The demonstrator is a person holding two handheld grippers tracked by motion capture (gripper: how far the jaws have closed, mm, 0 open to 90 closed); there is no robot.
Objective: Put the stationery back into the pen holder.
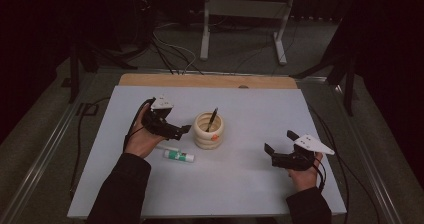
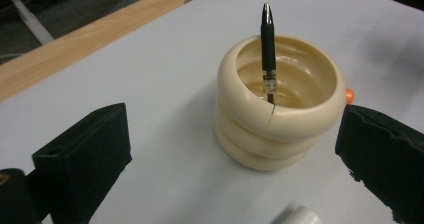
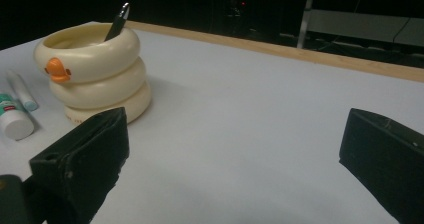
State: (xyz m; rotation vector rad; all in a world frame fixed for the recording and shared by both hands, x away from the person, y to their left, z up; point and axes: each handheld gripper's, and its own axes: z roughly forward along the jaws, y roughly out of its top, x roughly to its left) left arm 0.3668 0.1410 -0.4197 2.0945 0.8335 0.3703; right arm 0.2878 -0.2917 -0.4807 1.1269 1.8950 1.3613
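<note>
The desk (image 1: 250,184) carries a cream holder (image 1: 209,130) made of three stacked rings, standing upright near its middle. A black pen (image 1: 212,119) stands inside the holder and leans a little; its silver tip points up above the rim. A glue stick (image 1: 179,156) lies flat on the desk just in front of the holder, toward the person, and a thinner white stick lies beside it.

The left tool (image 1: 181,131) is the nearer one. It is just beside the holder on the holder's left side, and its jaws point at the holder. In the left gripper view the jaws stand wide apart with nothing between them, and the holder (image 2: 280,104) sits ahead of them, with the pen (image 2: 268,49) rising almost straight.

The right tool (image 1: 279,151) is well apart from the holder, on the right part of the desk. Its jaws are also spread and empty.

I judge that the left tool is better placed to take the pen. The pen's long axis is nearly vertical, so a grip should come from the side onto the part above the rim.
</note>
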